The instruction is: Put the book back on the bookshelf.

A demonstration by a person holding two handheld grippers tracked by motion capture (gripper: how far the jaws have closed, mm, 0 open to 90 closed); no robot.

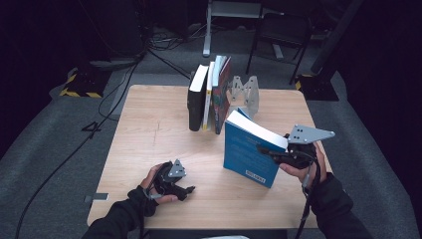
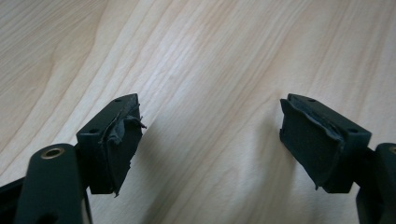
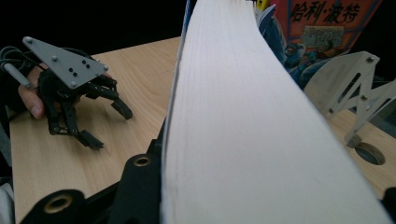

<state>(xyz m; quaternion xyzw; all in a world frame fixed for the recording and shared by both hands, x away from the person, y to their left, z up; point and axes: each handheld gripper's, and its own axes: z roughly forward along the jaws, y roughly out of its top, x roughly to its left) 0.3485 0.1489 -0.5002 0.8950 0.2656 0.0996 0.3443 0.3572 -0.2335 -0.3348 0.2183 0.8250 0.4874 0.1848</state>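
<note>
A thick blue book (image 1: 247, 152) stands tilted on the table at the right. My right gripper (image 1: 272, 153) is shut on its fore edge, near the top. In the right gripper view the book's white page edge (image 3: 243, 116) runs up between the black jaws of my right gripper (image 3: 261, 205). My left gripper (image 1: 183, 188) hangs low over the table's front left, pointing right, open. Its pads (image 2: 121, 140) stand wide apart over bare wood with nothing between them, and the left gripper (image 3: 109, 128) also shows from the right gripper view.
A row of upright books (image 1: 209, 94) stands at the back middle of the wooden table (image 1: 149, 124), among them a colourful one (image 3: 327, 23). A metal bookend (image 1: 245, 92) stands to their right. A chair and cables lie beyond the table.
</note>
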